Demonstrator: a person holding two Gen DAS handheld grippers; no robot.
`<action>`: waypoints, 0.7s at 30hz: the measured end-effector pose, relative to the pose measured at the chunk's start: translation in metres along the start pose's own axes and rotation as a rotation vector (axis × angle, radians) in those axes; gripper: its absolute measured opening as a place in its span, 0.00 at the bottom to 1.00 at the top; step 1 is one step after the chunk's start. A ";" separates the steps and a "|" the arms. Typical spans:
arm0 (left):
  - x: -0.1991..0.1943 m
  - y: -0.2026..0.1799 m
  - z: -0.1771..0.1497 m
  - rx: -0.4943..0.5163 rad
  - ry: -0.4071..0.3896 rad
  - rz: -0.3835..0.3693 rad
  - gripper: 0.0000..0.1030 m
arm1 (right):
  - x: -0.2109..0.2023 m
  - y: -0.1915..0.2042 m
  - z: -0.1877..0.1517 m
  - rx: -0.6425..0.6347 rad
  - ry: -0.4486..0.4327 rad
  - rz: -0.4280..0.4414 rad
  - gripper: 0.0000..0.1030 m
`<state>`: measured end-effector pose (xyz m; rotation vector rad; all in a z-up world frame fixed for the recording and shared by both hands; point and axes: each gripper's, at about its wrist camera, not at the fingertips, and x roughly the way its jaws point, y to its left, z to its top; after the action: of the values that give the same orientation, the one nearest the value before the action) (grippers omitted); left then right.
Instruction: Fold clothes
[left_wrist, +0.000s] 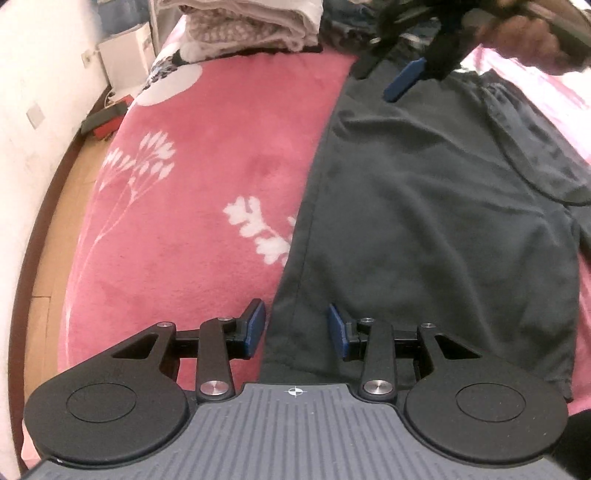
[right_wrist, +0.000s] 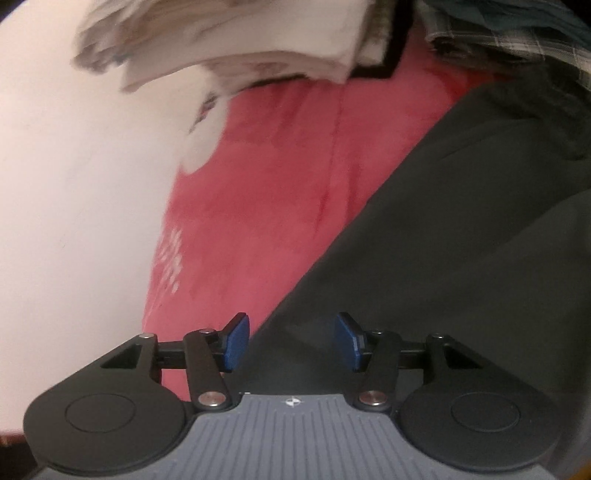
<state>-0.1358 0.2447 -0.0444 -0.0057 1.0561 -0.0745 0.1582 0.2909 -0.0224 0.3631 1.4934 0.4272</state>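
The left gripper (left_wrist: 296, 328) has its jaws wide, set astride the near left edge of the dark garment (left_wrist: 424, 229), one pad over the blanket (left_wrist: 192, 192) and one over the cloth, gripping nothing. The right gripper (right_wrist: 291, 341) is likewise wide and empty, its jaws over the garment's far left edge where dark cloth meets pink.

The garment lies spread fairly flat on the blanket-covered bed, its left edge straight, some creases and a curved seam toward the right. Whether it is laid out single or already folded once cannot be told from its outline: the scene fits a piece just smoothed for folding, or one lying flat between folds. A stack (left_wrist: 251, 26) of pale folded clothes sits at the head of the bed, so some folded laundry is already there.

The left view shows the garment's whole length, the floor (left_wrist: 77, 173) beside the bed, and the right gripper with the hand (left_wrist: 524, 40) holding it, blurred. The right view, also blurred, shows the stack from close by and a plaid cloth (right_wrist: 517, 33) at top right that the left view does not make out.
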 end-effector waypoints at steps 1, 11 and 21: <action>-0.001 0.000 -0.002 0.000 -0.007 0.002 0.31 | 0.006 0.002 0.004 0.028 0.008 -0.017 0.59; -0.032 -0.023 0.000 0.007 -0.137 -0.154 0.00 | 0.026 0.000 0.008 0.079 0.042 -0.081 0.63; -0.055 -0.055 0.025 0.046 -0.192 -0.508 0.00 | 0.006 -0.007 -0.010 -0.072 0.010 -0.150 0.16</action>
<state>-0.1438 0.1922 0.0177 -0.2356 0.8406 -0.5483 0.1483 0.2879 -0.0318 0.1913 1.4995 0.3627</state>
